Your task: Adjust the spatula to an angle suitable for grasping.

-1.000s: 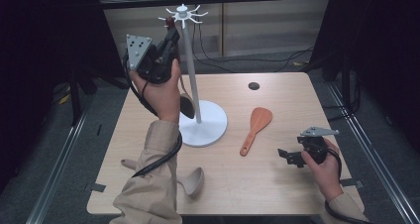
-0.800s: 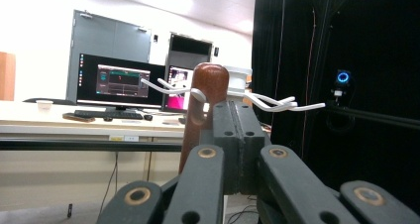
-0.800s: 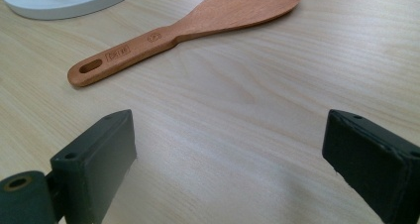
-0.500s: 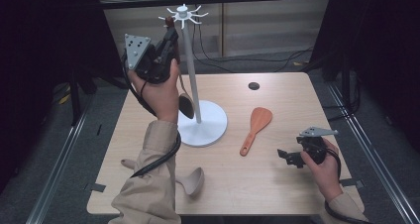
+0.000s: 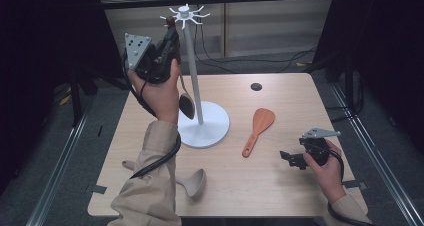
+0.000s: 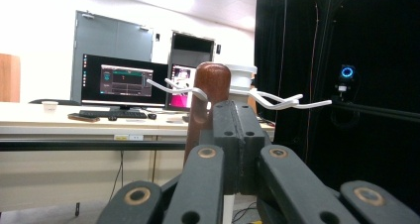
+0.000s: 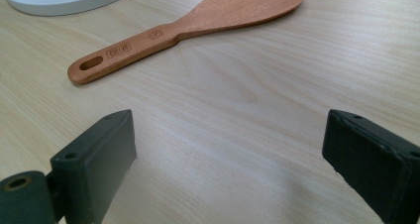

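A white hook stand [image 5: 194,76] rises from a round base [image 5: 212,131] at the table's middle. My left gripper [image 5: 171,36] is raised beside the stand's top hooks [image 5: 184,12], shut on the handle of a dark brown wooden spoon [image 5: 186,105] that hangs down along the pole. In the left gripper view the handle's rounded end [image 6: 211,85] touches a white hook [image 6: 176,89], just above my shut gripper [image 6: 236,122]. My right gripper [image 5: 288,157] rests low over the table at the right, open and holding nothing [image 7: 228,149]. An orange wooden spatula [image 5: 259,127] [image 7: 198,23] lies just ahead of it.
A pale wooden ladle [image 5: 194,182] lies near the table's front left, partly under the person's left sleeve. A small dark round hole [image 5: 256,86] sits at the table's far side. Black curtains and metal rails flank the wooden table [image 5: 280,196].
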Motion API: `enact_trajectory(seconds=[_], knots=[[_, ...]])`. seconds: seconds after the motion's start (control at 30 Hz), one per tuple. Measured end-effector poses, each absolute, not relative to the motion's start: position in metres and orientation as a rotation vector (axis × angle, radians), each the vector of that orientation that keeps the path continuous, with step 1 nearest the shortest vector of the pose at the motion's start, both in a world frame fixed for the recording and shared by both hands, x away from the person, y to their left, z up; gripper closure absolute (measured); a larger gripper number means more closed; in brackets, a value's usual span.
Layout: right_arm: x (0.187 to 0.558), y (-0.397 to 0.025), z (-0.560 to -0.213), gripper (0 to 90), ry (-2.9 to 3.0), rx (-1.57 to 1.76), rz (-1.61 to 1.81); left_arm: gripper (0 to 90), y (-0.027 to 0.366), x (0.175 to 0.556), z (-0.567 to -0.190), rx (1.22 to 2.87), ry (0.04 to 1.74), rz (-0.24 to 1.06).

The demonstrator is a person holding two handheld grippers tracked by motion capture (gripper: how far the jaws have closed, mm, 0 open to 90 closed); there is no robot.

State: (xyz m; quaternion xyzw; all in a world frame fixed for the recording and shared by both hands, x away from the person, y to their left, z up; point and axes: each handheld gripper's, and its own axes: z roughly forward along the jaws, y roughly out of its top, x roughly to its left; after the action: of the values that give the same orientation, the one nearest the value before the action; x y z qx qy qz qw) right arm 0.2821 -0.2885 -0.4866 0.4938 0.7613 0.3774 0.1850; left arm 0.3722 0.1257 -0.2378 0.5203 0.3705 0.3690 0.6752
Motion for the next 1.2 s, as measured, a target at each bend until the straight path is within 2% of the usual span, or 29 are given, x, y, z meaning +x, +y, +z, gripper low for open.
enact_trajectory(seconds=[0.33,0.9,1.2], knots=[[0.282,-0.285,-0.485,5.7,2.155,1.377,1.063,81.4,0.127,0.358,-0.249,1.215,0.779,0.801],[0.28,-0.279,-0.481,5.7,2.15,1.363,1.062,70.6,0.131,0.332,-0.294,1.263,0.758,0.73],[0.28,-0.278,-0.481,5.7,2.15,1.353,1.063,64.4,0.129,0.325,-0.32,1.349,0.76,0.712]])
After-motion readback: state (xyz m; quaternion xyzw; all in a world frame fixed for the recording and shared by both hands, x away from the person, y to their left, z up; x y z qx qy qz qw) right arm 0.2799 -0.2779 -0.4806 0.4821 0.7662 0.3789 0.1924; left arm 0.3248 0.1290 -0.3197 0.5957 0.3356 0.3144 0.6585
